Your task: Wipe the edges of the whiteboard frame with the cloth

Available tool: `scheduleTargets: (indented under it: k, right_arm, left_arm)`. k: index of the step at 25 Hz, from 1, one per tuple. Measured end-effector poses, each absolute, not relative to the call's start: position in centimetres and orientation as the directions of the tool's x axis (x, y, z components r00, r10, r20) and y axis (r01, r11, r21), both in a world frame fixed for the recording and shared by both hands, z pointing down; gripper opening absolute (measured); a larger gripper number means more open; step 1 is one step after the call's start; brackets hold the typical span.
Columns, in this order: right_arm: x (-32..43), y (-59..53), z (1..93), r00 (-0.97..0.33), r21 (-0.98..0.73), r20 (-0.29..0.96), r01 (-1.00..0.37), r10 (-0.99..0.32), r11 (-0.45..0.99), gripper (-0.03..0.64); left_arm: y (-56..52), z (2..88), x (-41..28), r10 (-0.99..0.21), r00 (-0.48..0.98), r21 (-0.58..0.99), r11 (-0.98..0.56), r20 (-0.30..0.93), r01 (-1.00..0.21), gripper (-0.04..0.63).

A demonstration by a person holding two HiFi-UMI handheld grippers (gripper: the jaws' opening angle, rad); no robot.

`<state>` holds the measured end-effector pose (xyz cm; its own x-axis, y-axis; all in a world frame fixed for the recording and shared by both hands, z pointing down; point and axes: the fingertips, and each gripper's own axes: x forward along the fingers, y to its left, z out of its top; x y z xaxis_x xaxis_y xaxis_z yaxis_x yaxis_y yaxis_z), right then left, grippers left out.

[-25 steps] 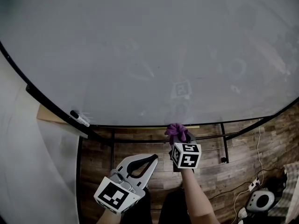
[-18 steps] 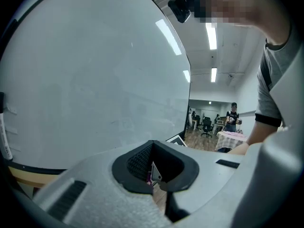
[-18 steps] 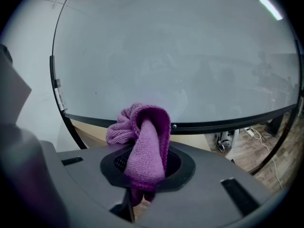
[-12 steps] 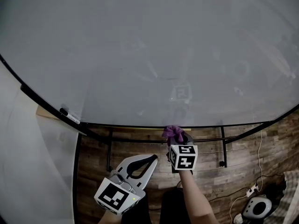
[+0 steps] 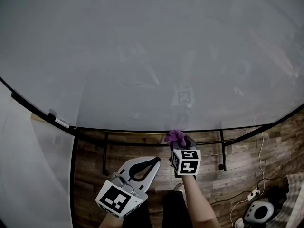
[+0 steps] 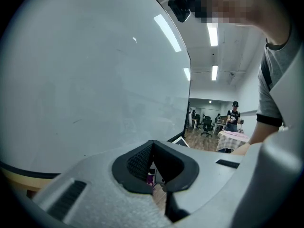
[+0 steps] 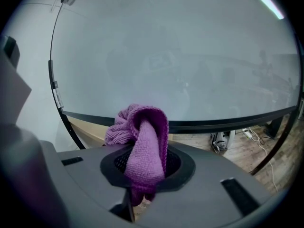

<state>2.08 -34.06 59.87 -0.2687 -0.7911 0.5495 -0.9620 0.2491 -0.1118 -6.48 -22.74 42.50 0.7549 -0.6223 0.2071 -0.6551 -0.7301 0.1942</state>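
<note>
A large whiteboard [image 5: 142,56] fills the head view, and its black frame [image 5: 118,130] runs along the bottom. My right gripper [image 5: 178,142] is shut on a purple knitted cloth [image 5: 175,137], which bunches out past the jaws just under that bottom edge. I cannot tell whether the cloth touches the frame. In the right gripper view the cloth [image 7: 142,137] hangs folded in front of the bottom frame [image 7: 228,123]. My left gripper [image 5: 155,162] is lower and to the left. It is shut with nothing in it and points away from the board. In its own view the pads [image 6: 137,163] meet.
A marker [image 5: 58,121] lies on the ledge at the board's lower left corner. Black stand bars [image 5: 222,148] run below the board over wooden flooring. Cables and a power strip [image 5: 251,194] lie at the bottom right. People and desks [image 6: 232,120] are far off.
The board's bottom frame and the marker have drifted left and down in the head view. The right gripper stays with the cloth just under the frame. The left gripper has barely moved.
</note>
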Motion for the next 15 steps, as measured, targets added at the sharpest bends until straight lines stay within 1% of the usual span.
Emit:
scheduleTargets:
  k: [11, 15]
  right_arm:
    - [3.9, -35.3, 62.3, -0.227, -0.067, 0.572, -0.971, -0.788, 0.23, 0.061]
    - [9.1, -34.6, 60.6, -0.225, -0.078, 0.562, -0.972, -0.796, 0.22, 0.061]
  left_arm:
    - [-24.8, 44.9, -5.4, -0.598, 0.779, 0.215, -0.749, 0.189, -0.627, 0.017]
    - [-24.0, 43.2, -0.1, -0.592, 0.784, 0.202, -0.758, 0.187, -0.62, 0.017]
